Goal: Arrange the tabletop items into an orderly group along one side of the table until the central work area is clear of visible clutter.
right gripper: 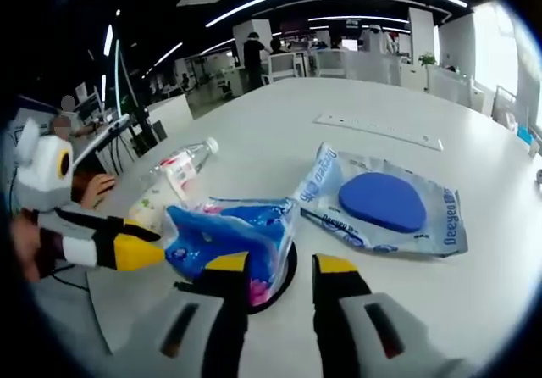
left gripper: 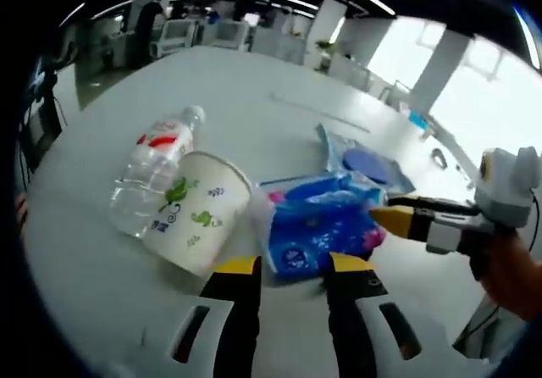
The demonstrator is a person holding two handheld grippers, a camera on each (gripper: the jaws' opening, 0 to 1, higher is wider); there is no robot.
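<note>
Hiding part of the cup [right gripper: 152, 208], blue packet [right gripper: 233, 242] sits between both grippers' parted jaws

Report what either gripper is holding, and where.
Cannot tell. The left gripper and right gripper each have jaws at opposite ends of the blue crinkly plastic pack; whether either clamps it is unclear.

The worktop [left gripper: 254, 98] is white. The paper cup [left gripper: 199, 213] is cream with green and blue shapes. The tissue pack [left gripper: 318, 225] is bright blue.
</note>
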